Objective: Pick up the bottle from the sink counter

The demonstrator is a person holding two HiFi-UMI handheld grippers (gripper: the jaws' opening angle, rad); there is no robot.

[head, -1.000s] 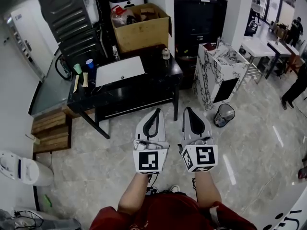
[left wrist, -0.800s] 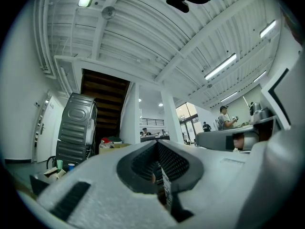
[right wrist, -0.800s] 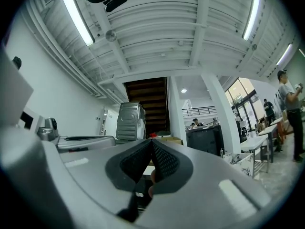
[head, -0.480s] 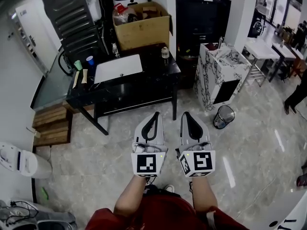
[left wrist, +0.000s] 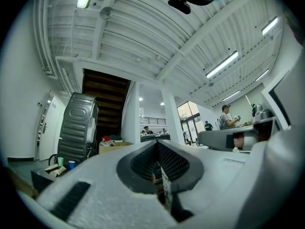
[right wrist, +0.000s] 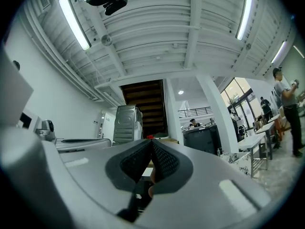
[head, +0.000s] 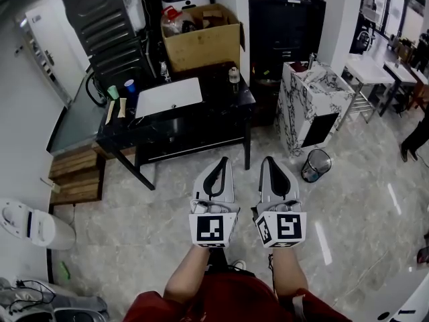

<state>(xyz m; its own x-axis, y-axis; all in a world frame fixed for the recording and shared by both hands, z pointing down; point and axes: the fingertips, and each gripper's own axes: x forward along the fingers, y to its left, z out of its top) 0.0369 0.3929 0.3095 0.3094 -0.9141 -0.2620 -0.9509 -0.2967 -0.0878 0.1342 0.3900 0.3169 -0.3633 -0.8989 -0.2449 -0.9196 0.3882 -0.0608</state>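
A black rectangular desk [head: 218,102] on slim black legs stands on the pale, glossy stone-tile floor [head: 134,233], at the far side of the scene. A white rectangular sink basin [head: 169,96] sits in its top, left of centre. Near the far right corner a small clear bottle [head: 233,77] stands upright, well apart from the basin. At the left end stand a green cup [head: 112,92] and, just right of it, a blue cup [head: 129,86]. Nearer than the cups, two flat tan pieces [head: 109,113] lie side by side (what they are cannot be told). On the floor right of the desk stands a dark round waste bin [head: 315,165].
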